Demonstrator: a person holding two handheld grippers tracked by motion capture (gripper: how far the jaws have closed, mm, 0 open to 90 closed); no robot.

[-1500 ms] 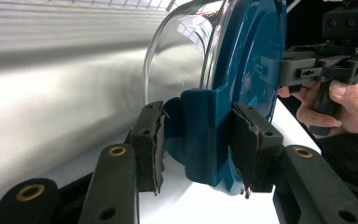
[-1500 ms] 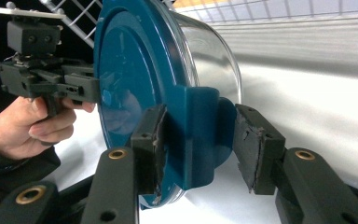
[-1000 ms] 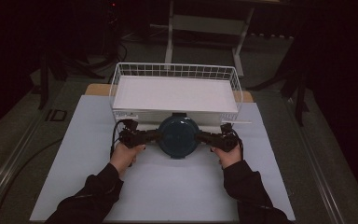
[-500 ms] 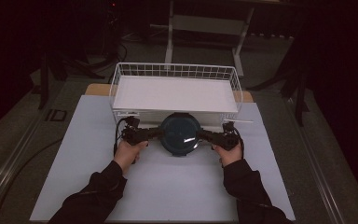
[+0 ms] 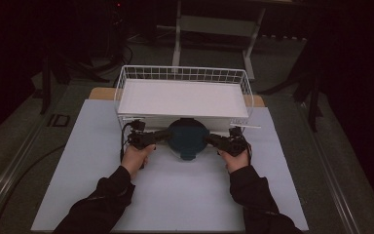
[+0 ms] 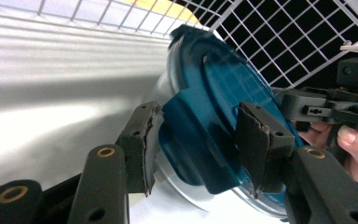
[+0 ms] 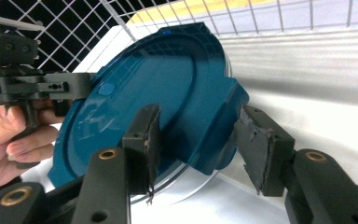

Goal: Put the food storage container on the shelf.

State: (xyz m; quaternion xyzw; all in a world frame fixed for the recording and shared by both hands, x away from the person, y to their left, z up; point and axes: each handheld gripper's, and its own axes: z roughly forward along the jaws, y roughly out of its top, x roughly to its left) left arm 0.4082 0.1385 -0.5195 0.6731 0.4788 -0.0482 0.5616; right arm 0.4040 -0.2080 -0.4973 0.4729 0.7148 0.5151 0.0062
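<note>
A round container with a dark blue lid [image 5: 188, 137] is held off the white mat, tilted on edge, just in front of the wire basket [image 5: 182, 73]. My left gripper [image 5: 163, 136] is shut on the lid's left tab, and my right gripper [image 5: 210, 140] is shut on its right tab. In the left gripper view the blue lid [image 6: 214, 107] sits over a clear bowl, with the tab pinched inside the left gripper [image 6: 198, 149]. In the right gripper view the lid [image 7: 158, 88] faces the camera, its tab clamped in the right gripper [image 7: 200, 149].
The white wire basket has a flat white floor [image 5: 185, 97] and stands at the back of the white mat [image 5: 175, 195]. Its mesh wall [image 6: 279, 42] rises right behind the container. Dark floor, cables and a metal stand [image 5: 214, 24] surround the table.
The container has risen slightly and moved a little towards the basket, tipping so one lid tab points down. Both hands stayed on either side of it.
</note>
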